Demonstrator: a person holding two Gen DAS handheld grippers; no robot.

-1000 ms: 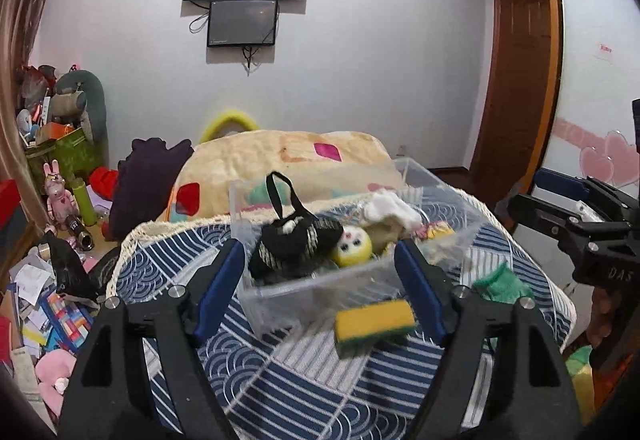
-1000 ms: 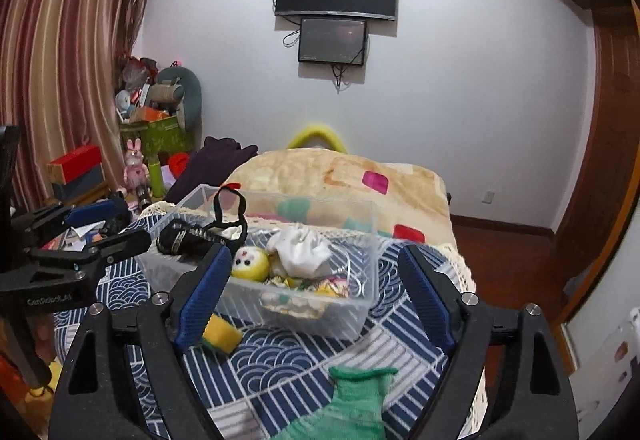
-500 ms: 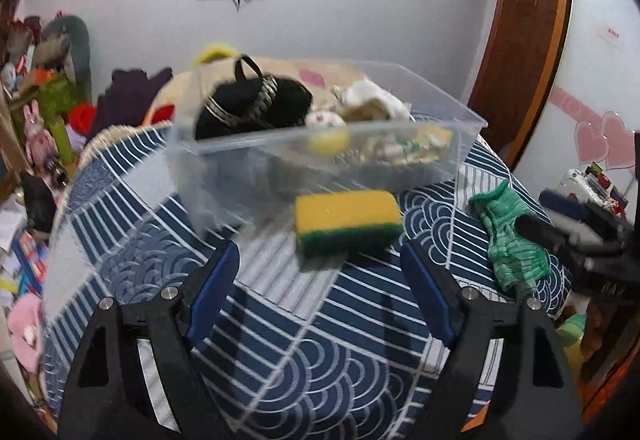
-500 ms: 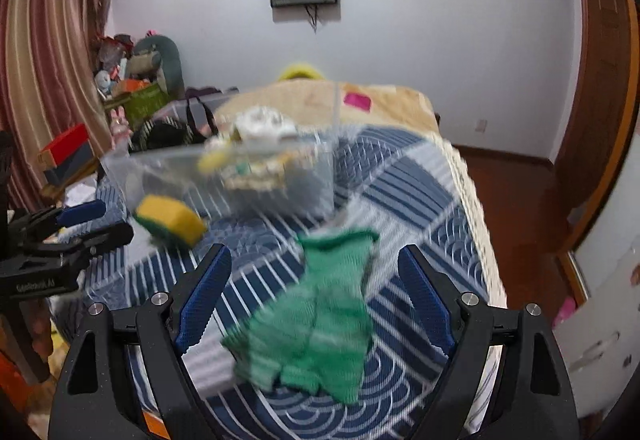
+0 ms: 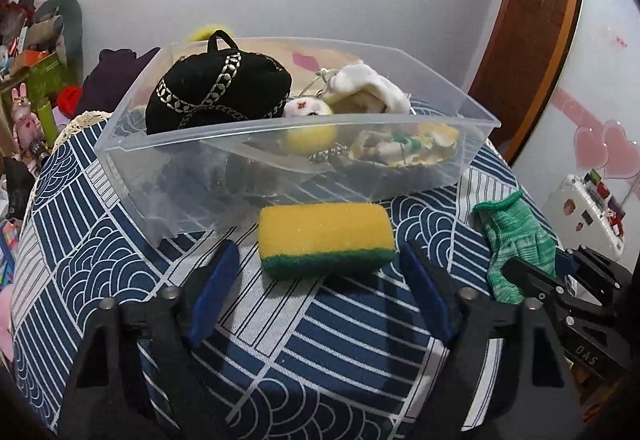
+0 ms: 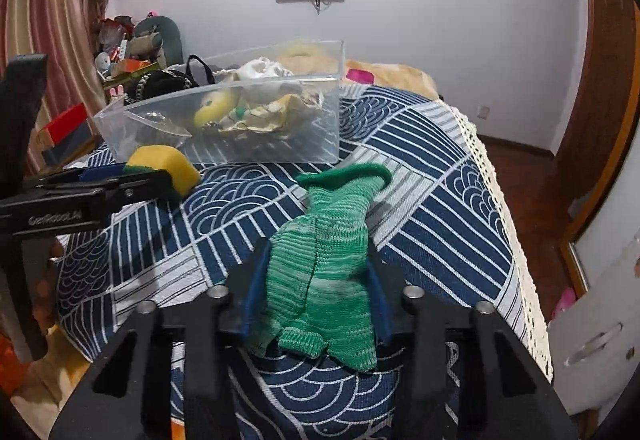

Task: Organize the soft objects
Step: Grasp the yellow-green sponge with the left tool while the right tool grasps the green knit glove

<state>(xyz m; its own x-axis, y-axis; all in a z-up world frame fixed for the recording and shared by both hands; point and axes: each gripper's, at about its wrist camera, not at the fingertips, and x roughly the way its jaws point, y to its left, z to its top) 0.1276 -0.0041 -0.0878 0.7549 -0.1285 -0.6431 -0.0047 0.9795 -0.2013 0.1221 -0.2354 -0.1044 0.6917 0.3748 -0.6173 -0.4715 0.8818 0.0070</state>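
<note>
A yellow sponge with a green scrub side (image 5: 325, 240) lies on the patterned tablecloth in front of a clear plastic bin (image 5: 168, 167). My left gripper (image 5: 320, 270) straddles the sponge. Its jaws are closing, with a gap still showing on the left side. A green knit glove (image 6: 320, 240) lies between the blue pads (image 6: 254, 284) of my right gripper (image 6: 316, 280). Those jaws are closing and the pads press its sides. The bin holds a black bag (image 5: 216, 91), a yellow ball toy (image 5: 310, 135) and a white cloth (image 5: 368, 91).
The blue and white tablecloth (image 6: 440, 175) ends in a lace edge (image 6: 500, 199) on the right, with floor beyond. Behind the bin is a bed with a beige blanket (image 6: 400, 73). Toys and boxes (image 5: 36, 79) crowd the left. A white case (image 5: 588, 207) stands at the right.
Both grippers have sunk toward the table and tilted down. The right jaws have closed in on the green glove. The left jaws have narrowed around the sponge.
</note>
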